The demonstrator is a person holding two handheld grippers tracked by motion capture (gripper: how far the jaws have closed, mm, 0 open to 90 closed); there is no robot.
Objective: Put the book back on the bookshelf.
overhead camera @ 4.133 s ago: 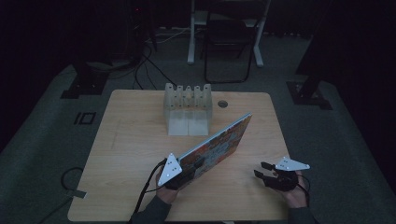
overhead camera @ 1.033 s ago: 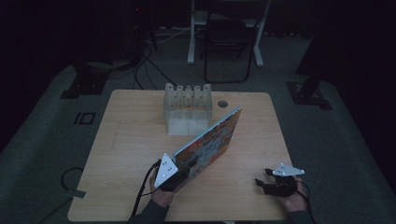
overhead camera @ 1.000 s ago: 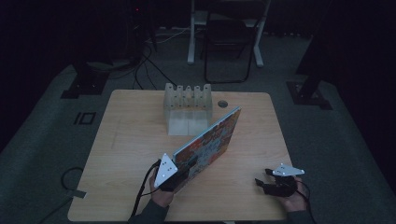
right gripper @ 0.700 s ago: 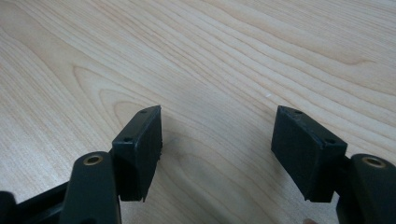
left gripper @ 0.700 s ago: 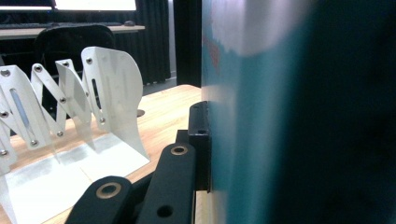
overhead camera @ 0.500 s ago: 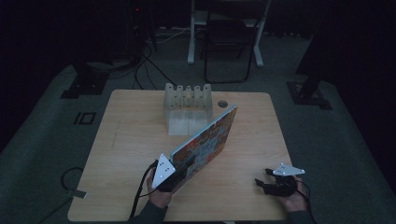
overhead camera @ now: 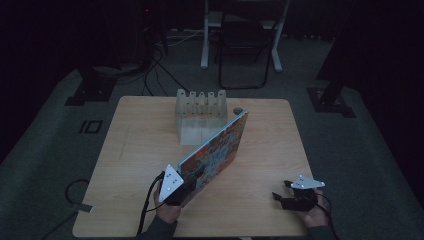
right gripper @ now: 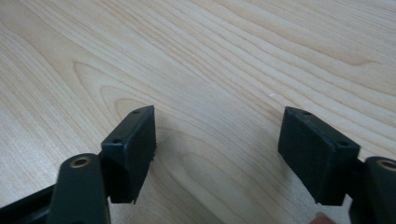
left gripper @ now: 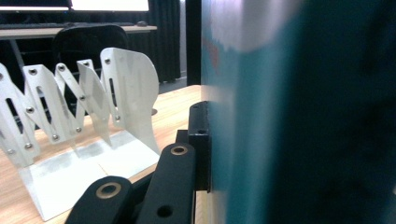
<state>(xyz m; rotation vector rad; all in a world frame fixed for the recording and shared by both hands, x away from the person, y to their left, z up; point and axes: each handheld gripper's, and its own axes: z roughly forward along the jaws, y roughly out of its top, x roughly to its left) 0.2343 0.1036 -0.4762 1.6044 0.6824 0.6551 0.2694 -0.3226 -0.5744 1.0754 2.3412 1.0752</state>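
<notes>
Colourful and stiff, the book (overhead camera: 216, 148) is standing tilted on the desk (overhead camera: 135, 150), its near corner clamped by the left hand-held gripper (overhead camera: 192, 180). It is looking thin, light, maybe slippery. Ahead is waiting a white rack (overhead camera: 200, 112). The right hand-held gripper (overhead camera: 280, 200) is resting wide open, empty; the room around is dark.

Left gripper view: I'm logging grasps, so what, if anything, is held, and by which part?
The left tongs clamp the colourful book at its near lower corner. The right tongs are open and hold nothing.
</notes>
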